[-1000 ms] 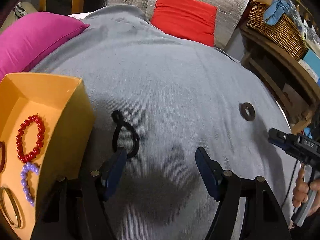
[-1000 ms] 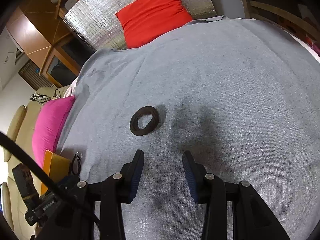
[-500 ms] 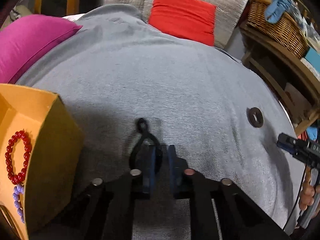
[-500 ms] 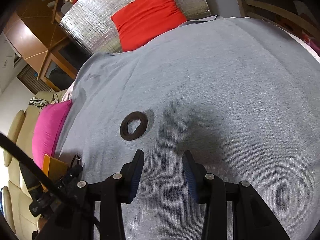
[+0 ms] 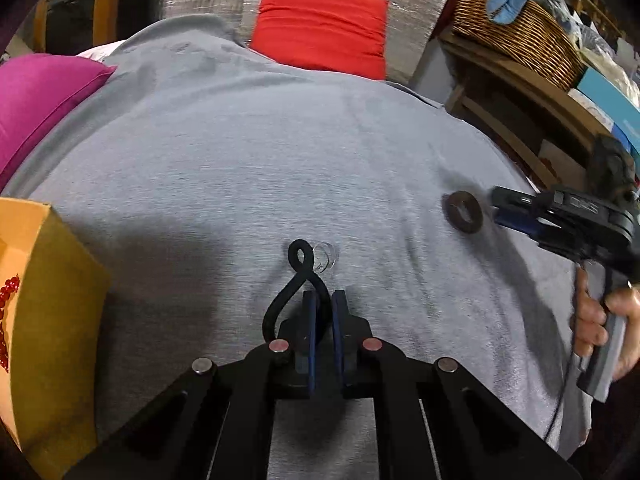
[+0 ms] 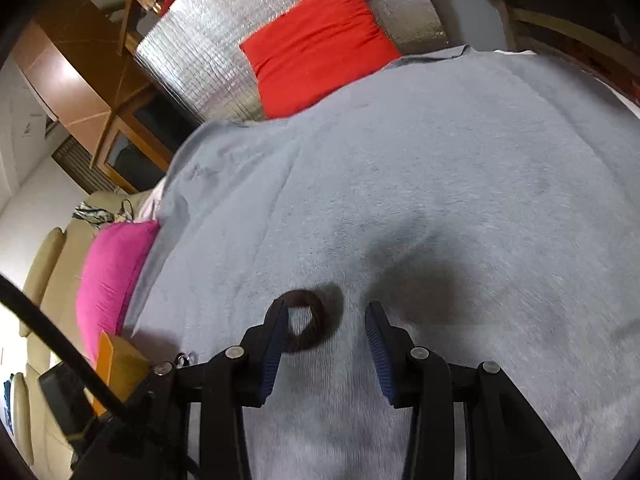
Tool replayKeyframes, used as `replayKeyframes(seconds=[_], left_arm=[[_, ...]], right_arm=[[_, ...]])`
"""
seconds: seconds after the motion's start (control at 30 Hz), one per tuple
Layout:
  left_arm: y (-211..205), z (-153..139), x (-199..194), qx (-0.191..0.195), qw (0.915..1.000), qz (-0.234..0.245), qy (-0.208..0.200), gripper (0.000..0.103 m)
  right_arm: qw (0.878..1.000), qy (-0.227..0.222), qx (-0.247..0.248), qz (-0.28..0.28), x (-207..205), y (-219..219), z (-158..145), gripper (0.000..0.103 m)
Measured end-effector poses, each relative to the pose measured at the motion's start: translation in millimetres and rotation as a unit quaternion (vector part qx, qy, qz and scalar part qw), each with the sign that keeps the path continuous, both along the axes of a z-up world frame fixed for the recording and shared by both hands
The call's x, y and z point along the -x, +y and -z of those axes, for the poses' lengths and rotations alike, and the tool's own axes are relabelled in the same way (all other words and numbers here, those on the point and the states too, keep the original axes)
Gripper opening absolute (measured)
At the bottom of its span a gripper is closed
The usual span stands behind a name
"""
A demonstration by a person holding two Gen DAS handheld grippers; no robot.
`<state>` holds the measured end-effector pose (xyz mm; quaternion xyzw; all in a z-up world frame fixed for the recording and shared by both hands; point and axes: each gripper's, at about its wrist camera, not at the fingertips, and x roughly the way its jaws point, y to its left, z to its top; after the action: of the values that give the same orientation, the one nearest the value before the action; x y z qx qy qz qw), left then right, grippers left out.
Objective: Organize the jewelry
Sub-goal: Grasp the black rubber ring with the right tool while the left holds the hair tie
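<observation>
My left gripper (image 5: 324, 300) is shut on a black twisted cord loop (image 5: 298, 276) that lies on the grey cloth (image 5: 240, 168). A small clear ring (image 5: 325, 257) rests beside the loop's far end. A dark brown ring-shaped hair tie (image 5: 463, 212) lies to the right, just in front of my right gripper (image 5: 500, 212). In the right wrist view my right gripper (image 6: 326, 320) is open, with the brown hair tie (image 6: 314, 326) between its fingers, against the left finger (image 6: 276, 332). An orange box (image 5: 52, 320) at the left holds a red bead bracelet (image 5: 6, 292).
A magenta cushion (image 5: 36, 100) lies at the far left and a red cushion (image 5: 320, 24) against silver padding at the back. A wicker basket (image 5: 520, 32) sits on a wooden shelf at the right. The orange box also shows in the right wrist view (image 6: 120, 360).
My left gripper closed on the black cord loop. My right gripper moved forward to the brown hair tie, which now sits between its open fingers.
</observation>
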<state>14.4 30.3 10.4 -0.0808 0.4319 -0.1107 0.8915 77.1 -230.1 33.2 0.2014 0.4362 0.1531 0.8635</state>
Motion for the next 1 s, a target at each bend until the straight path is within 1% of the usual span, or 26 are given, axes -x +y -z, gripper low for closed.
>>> replayKeyframes(seconds=[0.1,0.17,0.23,0.27,0.3,0.37,0.4,0.57,0.73,0.9,1.0], left_arm=[[-2.5,-0.6,1.1,-0.001,1.0000,0.005,0.000,0.008],[-2.6,-0.5,2.2,-0.002,1.0000,0.006,0.000,0.008],[-3.4,-0.3,2.2,-0.003,1.0000,0.007,0.001,0.008],[-3.2,-0.6,2.7,-0.003,1.0000,0.007,0.001,0.008],[-2.9,-1.0,3.0,-0.002,1.0000,0.007,0.002,0.008],[-1.4,-2.7,5.0,-0.002,1.0000,0.006,0.001,0.008],[-1.4,-3.9,6.1,-0.002,1.0000,0.006,0.000,0.008],[-1.6,-11.5,13.0,0.000,0.9999,0.008,-0.010,0.008],[2.2,-19.9,23.8,0.004,0.9998,0.008,-0.018,0.008],[3.3,-30.9,37.0,0.008,0.9994,0.008,-0.032,0.008],[4.7,-38.3,42.8,0.009,0.9992,0.005,-0.040,0.008]], right_arm=[[1.000,0.017,0.022,0.001,-13.7,13.0,7.7,0.044],[0.998,0.017,0.058,0.005,-19.6,24.3,10.9,0.043],[0.997,0.008,0.076,0.003,-20.5,32.0,9.5,0.031],[0.996,0.005,0.086,-0.003,-21.0,37.6,9.4,0.011],[0.994,0.005,0.105,-0.012,-20.9,44.8,10.4,0.009],[0.991,-0.009,0.133,-0.018,-17.2,53.0,9.5,0.009],[0.990,-0.013,0.137,-0.022,-15.7,55.1,8.5,0.008],[0.995,-0.010,0.090,-0.032,-6.9,41.9,1.4,0.008],[0.998,-0.009,0.057,-0.034,4.7,28.6,-4.4,0.008],[0.998,-0.019,0.039,-0.040,19.9,22.1,-17.3,0.008],[0.998,-0.028,0.032,-0.050,29.8,25.6,-26.4,0.008]])
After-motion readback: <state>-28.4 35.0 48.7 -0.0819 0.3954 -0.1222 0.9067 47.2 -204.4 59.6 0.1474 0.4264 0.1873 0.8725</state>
